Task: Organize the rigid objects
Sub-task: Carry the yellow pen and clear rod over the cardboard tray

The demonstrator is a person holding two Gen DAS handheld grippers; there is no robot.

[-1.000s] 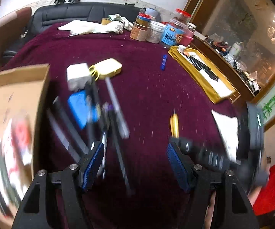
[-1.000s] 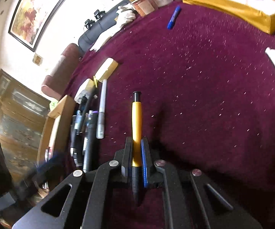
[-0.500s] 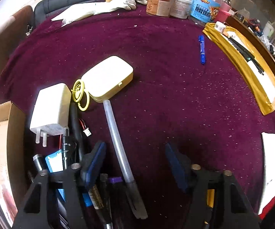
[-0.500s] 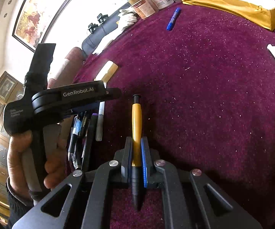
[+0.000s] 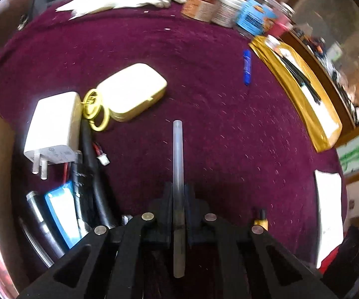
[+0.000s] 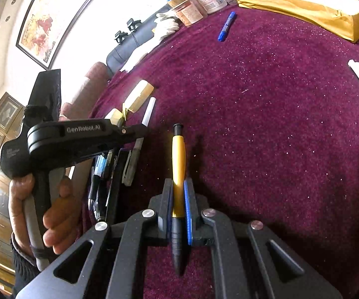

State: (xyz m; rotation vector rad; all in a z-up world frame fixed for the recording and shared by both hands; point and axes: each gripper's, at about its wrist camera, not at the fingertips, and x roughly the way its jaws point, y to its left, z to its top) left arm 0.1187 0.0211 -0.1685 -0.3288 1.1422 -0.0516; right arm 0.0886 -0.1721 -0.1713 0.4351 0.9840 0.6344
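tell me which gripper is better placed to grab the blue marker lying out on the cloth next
Neither is free yet: the left gripper is shut on the translucent pen, the right gripper on the yellow pen. Once emptied, probably right, since the blue marker lies toward its side.

Left gripper [image 5: 178, 196]: jaws squeezed tight on the clear pen [image 5: 178, 154]
Pen: points straight ahead
Tabletop [image 5: 229, 137]: dark red cloth
White plug [image 5: 52, 129]: beside the yellow case [image 5: 132, 94]

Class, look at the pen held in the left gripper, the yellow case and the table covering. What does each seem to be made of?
Pen: probably frosted translucent plastic, as its tube looks pale and see-through.
Yellow case: likely glossy hard plastic, with bright glare and rounded moulded corners.
Table covering: a matte, velvety maroon fabric, with a soft nap catching specks.
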